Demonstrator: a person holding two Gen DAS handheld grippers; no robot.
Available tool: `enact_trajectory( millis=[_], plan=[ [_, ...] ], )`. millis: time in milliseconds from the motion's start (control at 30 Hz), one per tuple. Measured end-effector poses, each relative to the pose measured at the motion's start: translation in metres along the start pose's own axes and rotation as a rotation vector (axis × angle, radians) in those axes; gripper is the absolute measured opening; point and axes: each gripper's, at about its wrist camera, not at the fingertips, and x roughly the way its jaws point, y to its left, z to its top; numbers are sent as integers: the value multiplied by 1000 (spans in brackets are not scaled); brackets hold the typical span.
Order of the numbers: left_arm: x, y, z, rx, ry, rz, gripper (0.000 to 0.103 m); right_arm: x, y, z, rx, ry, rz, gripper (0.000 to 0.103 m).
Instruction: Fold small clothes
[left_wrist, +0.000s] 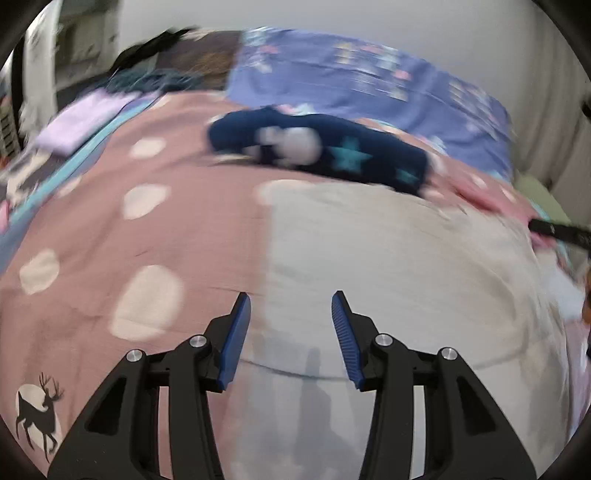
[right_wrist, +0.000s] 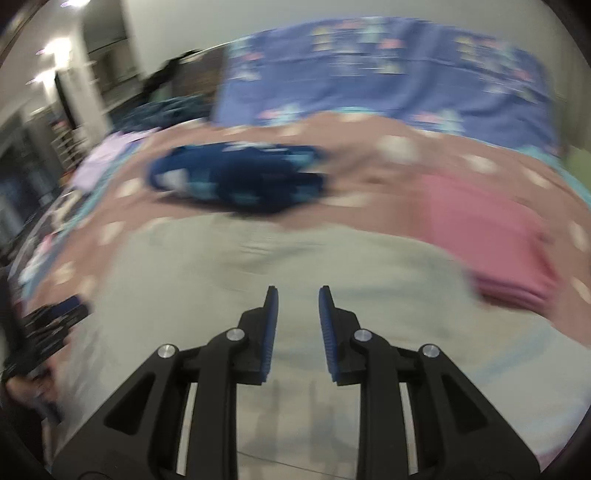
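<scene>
— Under the left camera, what lay by the jaws?

— The left gripper (left_wrist: 291, 299) stood with its jaws apart and nothing between them, above a pale grey garment (left_wrist: 388, 258) spread flat on the dusty-pink spotted bedcover (left_wrist: 192, 229). A navy star-print garment (left_wrist: 332, 147) lay bunched well beyond the tips.

— And from the right camera?

— The right gripper (right_wrist: 298, 291) had its jaws parted more narrowly, also empty, over the same grey garment (right_wrist: 258, 258). The navy piece (right_wrist: 240, 177) sat further off, a folded pink stack (right_wrist: 491, 236) to the right.

— Any containers?

— I couldn't make any out; both views were blurred.
</scene>
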Motion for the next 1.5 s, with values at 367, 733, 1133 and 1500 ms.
enact_trajectory(
  millis=[367, 733, 1133, 1500],
  plan=[
    [25, 12, -9, 45, 60, -100, 37, 131, 185, 54, -158, 225, 196, 29],
    [24, 25, -12, -23, 32, -142, 5, 197, 233, 63, -199, 263, 90, 2],
    [29, 28, -16, -9, 62, -92, 13, 154, 198, 50, -126, 173, 208, 25],
    [18, 19, -12, 35, 4, -2, 17, 38, 3, -84, 86, 211, -58, 7]
  ],
)
